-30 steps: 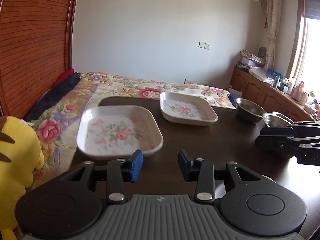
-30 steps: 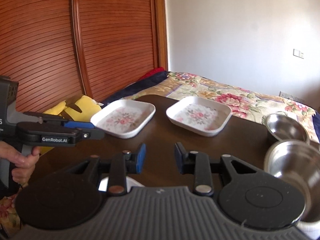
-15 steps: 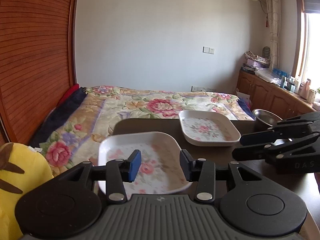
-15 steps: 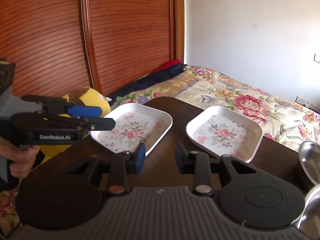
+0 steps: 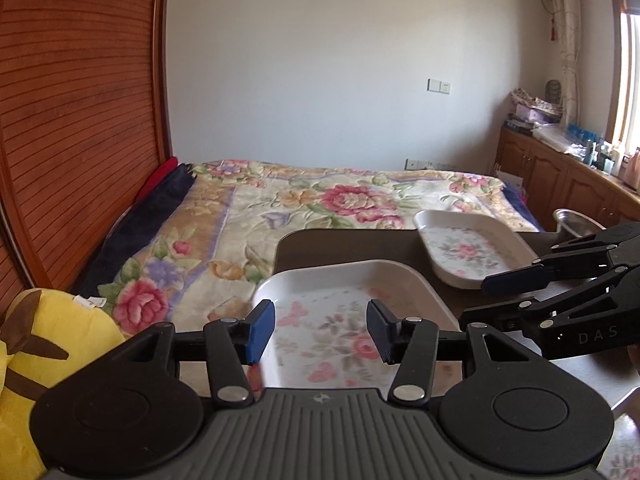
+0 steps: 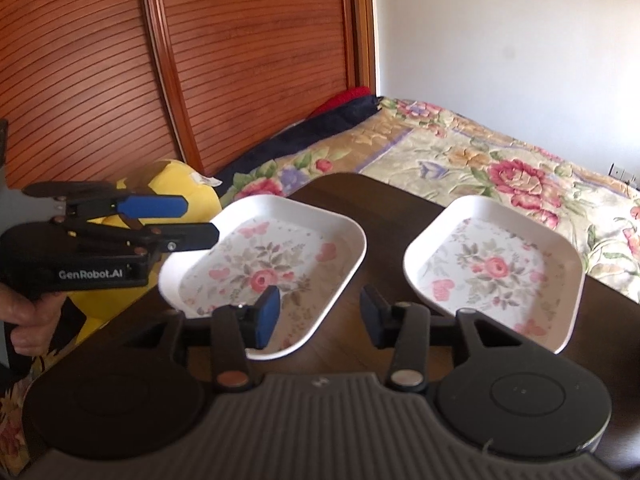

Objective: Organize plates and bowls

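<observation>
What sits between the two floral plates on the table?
Nothing: only bare dark table separates the left plate from the right plate, clearest in the right wrist view.

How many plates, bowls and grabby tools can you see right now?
White flowered plates: 2, the near plate and the far plate.
Metal bowls: 1, the bowl, partly hidden.
Hand-held grippers: 2, the left hand-held gripper and the right hand-held gripper.
Total: 5
</observation>
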Demonstrator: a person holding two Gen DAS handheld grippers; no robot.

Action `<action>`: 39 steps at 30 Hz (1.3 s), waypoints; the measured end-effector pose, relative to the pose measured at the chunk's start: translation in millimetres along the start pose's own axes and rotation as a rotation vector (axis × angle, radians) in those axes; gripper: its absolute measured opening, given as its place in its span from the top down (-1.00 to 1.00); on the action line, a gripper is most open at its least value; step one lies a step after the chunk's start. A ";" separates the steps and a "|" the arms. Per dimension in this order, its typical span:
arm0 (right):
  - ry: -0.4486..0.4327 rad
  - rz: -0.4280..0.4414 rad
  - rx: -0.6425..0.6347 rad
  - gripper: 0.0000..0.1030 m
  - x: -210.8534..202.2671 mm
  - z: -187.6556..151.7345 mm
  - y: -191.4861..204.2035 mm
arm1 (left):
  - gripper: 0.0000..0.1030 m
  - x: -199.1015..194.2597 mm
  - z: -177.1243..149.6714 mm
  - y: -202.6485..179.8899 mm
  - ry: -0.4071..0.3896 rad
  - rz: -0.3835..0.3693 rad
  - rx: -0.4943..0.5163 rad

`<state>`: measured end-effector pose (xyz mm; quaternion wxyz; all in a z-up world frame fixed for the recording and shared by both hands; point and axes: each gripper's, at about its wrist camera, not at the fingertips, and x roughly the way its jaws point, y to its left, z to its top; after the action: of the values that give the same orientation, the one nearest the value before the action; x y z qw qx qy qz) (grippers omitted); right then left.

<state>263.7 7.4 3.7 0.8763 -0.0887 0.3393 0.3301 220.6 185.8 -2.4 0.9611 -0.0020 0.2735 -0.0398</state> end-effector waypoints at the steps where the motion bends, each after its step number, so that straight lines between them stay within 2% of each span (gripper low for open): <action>1: 0.006 0.002 0.007 0.11 3.4 0.1 -0.8 | -0.04 1.9 -0.4 1.8 0.005 0.005 -0.001; 8: 0.029 0.006 0.021 0.12 19.0 0.4 -2.8 | 0.05 15.3 -6.6 17.8 0.032 0.025 -0.027; 10: 0.034 0.006 0.024 0.25 22.8 -0.1 -3.5 | 0.12 19.1 -9.1 20.9 0.042 0.026 -0.041; 12: 0.039 0.008 0.025 0.26 25.6 -0.7 -3.5 | 0.19 23.5 -11.3 24.3 0.054 0.029 -0.058; 16: 0.050 0.017 0.029 0.43 28.3 -1.5 -4.7 | 0.29 27.1 -15.5 27.2 0.068 0.021 -0.080; 26: 0.067 0.033 0.053 0.58 33.1 -5.5 -9.7 | 0.59 27.5 -21.4 27.1 0.091 -0.002 -0.101; 31: 0.066 0.046 0.067 0.65 33.3 -7.4 -10.2 | 0.59 26.7 -23.8 27.0 0.090 0.001 -0.110; 34: 0.068 0.047 0.074 0.68 33.4 -7.3 -10.4 | 0.69 24.7 -23.9 26.2 0.090 0.012 -0.111; 39: 0.053 0.054 0.086 0.69 25.0 -6.8 -14.3 | 0.69 17.6 -23.1 23.5 0.097 0.004 -0.117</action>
<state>283.0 6.9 -18.7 0.8608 -0.0504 0.3786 0.3364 225.2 208.3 -31.9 0.9450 -0.0556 0.3214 -0.0218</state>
